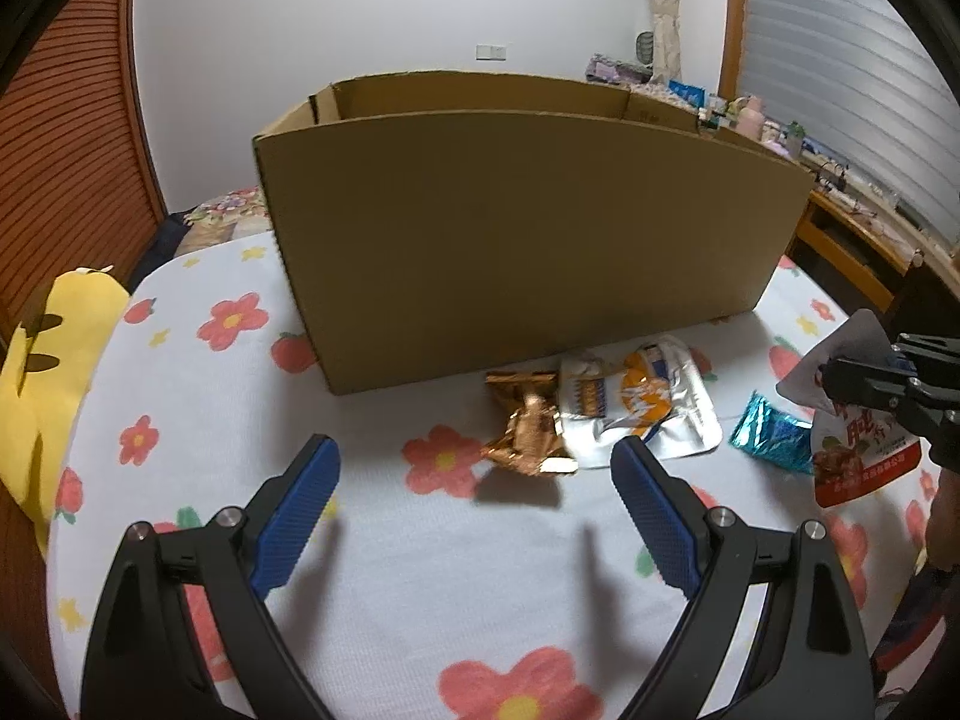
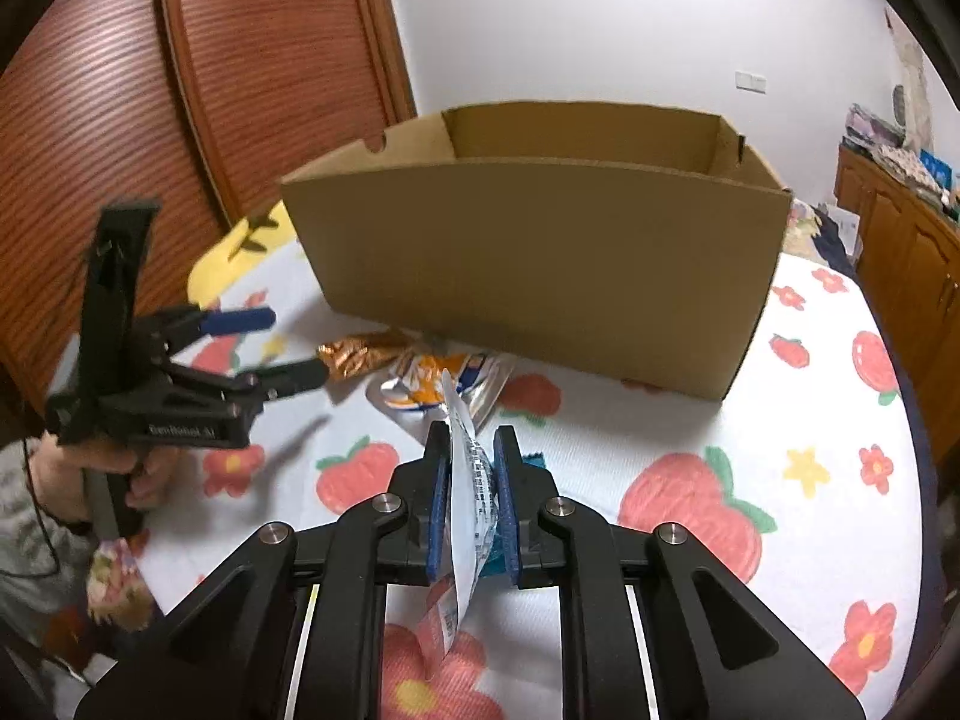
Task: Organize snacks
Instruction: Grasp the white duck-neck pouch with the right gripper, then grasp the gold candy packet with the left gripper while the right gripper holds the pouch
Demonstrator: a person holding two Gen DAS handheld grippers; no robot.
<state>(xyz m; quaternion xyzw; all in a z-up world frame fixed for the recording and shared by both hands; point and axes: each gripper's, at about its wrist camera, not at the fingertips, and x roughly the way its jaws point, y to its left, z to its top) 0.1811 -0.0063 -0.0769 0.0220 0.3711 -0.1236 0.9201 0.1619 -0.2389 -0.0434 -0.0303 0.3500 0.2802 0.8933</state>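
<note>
Holding a red-and-white snack pouch (image 2: 474, 480) edge-on in the right hand-held gripper (image 2: 471, 450), blue pads pinched on its flat faces, clear of the bed and just right of the loose snacks. Hangs limp below the pads, so judged light, thin and floppy; glossy film, likely slippery, best pinched across a flat sealed margin rather than the puffed middle. Likely to swing and fold on the way over the near wall of the cardboard box (image 2: 540, 264), open-topped and standing at the far side of the bed.

Waiting with jaws wide and nothing between them: left hand-held gripper (image 1: 474, 462), hovering near the scatter. Left to sort, lying on the bedsheet (image 1: 384, 570) just in front of the box: a crumpled gold wrapper (image 1: 528, 432), a silver-and-orange pouch (image 1: 642, 414) touching it on the right, and a teal foil packet (image 1: 771, 438) further right, close beside the hanging pouch. All look light and crinkly; the gold one is scrunched and offers raised folds to nip, the silver pouch lies flat and probably needs taking by an edge.

Soft bedding printed with red flowers and strawberries, giving under pressure rather than firm. Yellow plush toy (image 1: 54, 372) at the left edge, reddish slatted wooden panel (image 2: 120, 120) behind, white wall beyond, cluttered wooden cabinet (image 2: 900, 240) far right.
</note>
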